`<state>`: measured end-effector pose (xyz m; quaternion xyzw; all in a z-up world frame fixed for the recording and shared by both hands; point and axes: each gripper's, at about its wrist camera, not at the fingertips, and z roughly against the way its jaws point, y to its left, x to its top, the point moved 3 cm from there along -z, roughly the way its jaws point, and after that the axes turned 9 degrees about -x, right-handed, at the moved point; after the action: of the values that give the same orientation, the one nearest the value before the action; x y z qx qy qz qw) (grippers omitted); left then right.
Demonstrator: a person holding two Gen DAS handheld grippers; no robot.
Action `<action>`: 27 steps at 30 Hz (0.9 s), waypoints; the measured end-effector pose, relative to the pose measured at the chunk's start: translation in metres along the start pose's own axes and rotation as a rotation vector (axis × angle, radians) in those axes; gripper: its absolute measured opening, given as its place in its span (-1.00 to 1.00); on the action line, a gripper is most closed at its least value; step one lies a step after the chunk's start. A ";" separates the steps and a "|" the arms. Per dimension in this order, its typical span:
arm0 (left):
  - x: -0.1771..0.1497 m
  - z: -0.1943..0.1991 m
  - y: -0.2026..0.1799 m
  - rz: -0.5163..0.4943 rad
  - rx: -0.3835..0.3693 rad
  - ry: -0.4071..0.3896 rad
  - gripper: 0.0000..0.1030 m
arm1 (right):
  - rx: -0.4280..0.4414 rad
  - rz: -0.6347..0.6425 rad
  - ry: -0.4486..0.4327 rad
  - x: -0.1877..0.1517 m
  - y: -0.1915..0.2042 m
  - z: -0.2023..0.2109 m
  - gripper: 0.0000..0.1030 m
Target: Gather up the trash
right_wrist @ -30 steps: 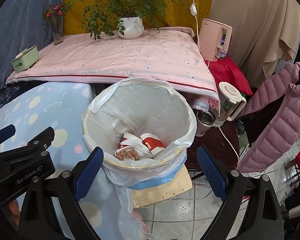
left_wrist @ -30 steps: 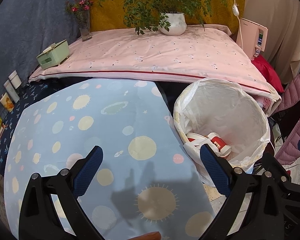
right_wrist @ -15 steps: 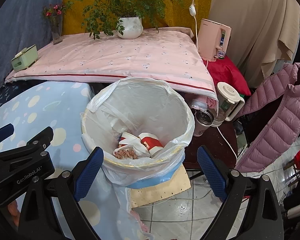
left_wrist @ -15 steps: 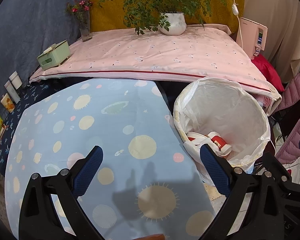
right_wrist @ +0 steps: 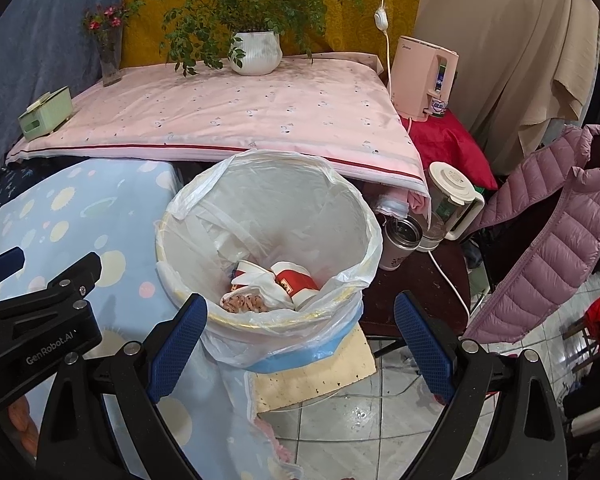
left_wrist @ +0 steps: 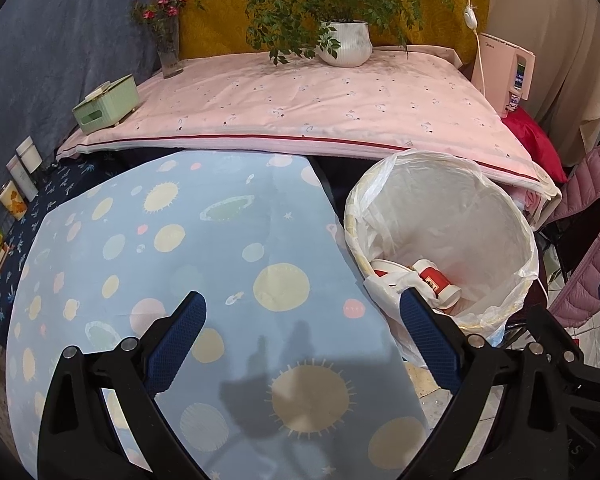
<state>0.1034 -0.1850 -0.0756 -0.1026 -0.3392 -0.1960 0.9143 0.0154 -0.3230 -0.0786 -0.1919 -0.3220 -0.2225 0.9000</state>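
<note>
two grippers hang spread and empty over a scene with little left to gather. from the left wrist view, the left gripper (left_wrist: 300, 336) has its blue pads wide apart above the blue spotted cloth (left_wrist: 160, 240), which shows no loose litter; at right, just beside the cloth's edge, stands the bin (left_wrist: 496, 320) lined with a white bag (left_wrist: 440, 208), and a red and white paper cup (left_wrist: 436, 280) lies on its side near the bottom. far behind, the pink quilt (left_wrist: 320, 108) carries a potted plant (left_wrist: 346, 42) and a green tissue box (left_wrist: 106, 104). from the right wrist view, the right gripper (right_wrist: 300, 332) is equally wide open, holding nothing, near the bin's near rim; inside lie the cup, crumpled white wrappers (right_wrist: 272, 288) and what looks like a heap of peanut shells (right_wrist: 242, 302). the trash seems light and crushable, so a gentle pinch would do. the bag looks thin, slippery and easy to tear; i judge the best hold is the bunched plastic folded over the rim, at the loose flap on the left (right_wrist: 188, 200), not the taut wall.
</note>
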 end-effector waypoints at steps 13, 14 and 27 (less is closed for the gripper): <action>0.001 0.004 -0.004 -0.012 0.001 -0.009 0.81 | -0.001 -0.001 0.002 -0.001 -0.001 0.000 0.76; 0.001 0.004 -0.005 -0.014 0.001 -0.010 0.81 | -0.002 -0.001 0.001 -0.001 -0.001 0.000 0.76; 0.000 0.006 -0.007 -0.036 0.000 -0.015 0.81 | -0.002 -0.003 0.001 -0.002 -0.001 0.001 0.76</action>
<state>0.0970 -0.1898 -0.0709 -0.0980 -0.3479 -0.2116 0.9081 0.0128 -0.3228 -0.0786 -0.1921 -0.3214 -0.2240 0.8998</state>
